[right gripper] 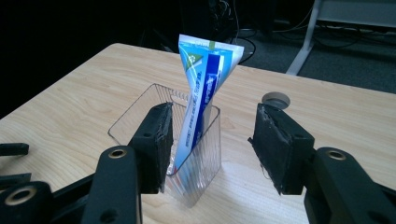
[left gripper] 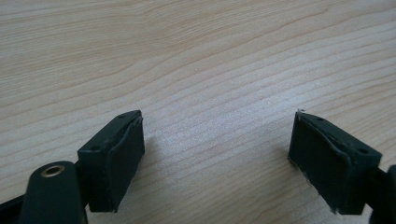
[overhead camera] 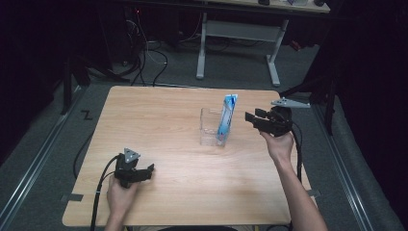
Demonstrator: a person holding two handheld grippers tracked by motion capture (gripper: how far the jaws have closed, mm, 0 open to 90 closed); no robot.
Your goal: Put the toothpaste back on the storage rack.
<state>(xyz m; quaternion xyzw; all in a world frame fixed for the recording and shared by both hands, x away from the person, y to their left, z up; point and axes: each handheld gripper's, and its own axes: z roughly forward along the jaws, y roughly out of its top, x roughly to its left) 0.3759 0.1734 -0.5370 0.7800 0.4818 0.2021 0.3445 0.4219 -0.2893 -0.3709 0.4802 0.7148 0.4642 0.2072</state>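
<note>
Toothpaste tube (right gripper: pixel 201 88) stands upright in the clear plastic holder (right gripper: pixel 194 161), cap end down, its flat crimped end leaning on the holder's wall, which is what keeps it from tipping over. The right gripper (overhead camera: pixel 250 117) hovers just beside the holder at the height of the tube's upper half, jaws spread apart and holding nothing; seen along those jaws in the right gripper view, the tube sits just ahead and a little toward the left jaw. Judging from that, the tube has either just been let go or is about to be grasped. The left gripper (overhead camera: pixel 149 169) lies low near the table's (overhead camera: pixel 159 120) front edge, well apart from the holder, its jaws also wide open over bare wood, probably parked out of the way.
</note>
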